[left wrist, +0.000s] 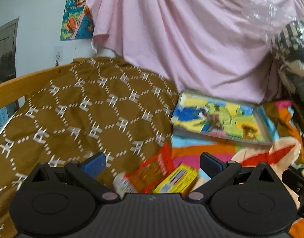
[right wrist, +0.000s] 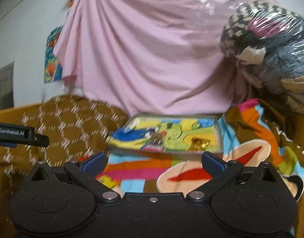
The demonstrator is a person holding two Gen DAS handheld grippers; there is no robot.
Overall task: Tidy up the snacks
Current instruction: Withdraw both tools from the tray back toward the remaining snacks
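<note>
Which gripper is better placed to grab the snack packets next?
Left. The open left gripper has the orange foil packet and yellow packet between its fingers; the open right gripper faces only patterned cloth.

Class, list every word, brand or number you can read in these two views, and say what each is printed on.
"GenRobot.AI": on the left gripper's body, seen in the right wrist view.
Red packet, yellow packet, white packet: print too blurred to read.
Tray and poster: pictures only, no readable words.
</note>
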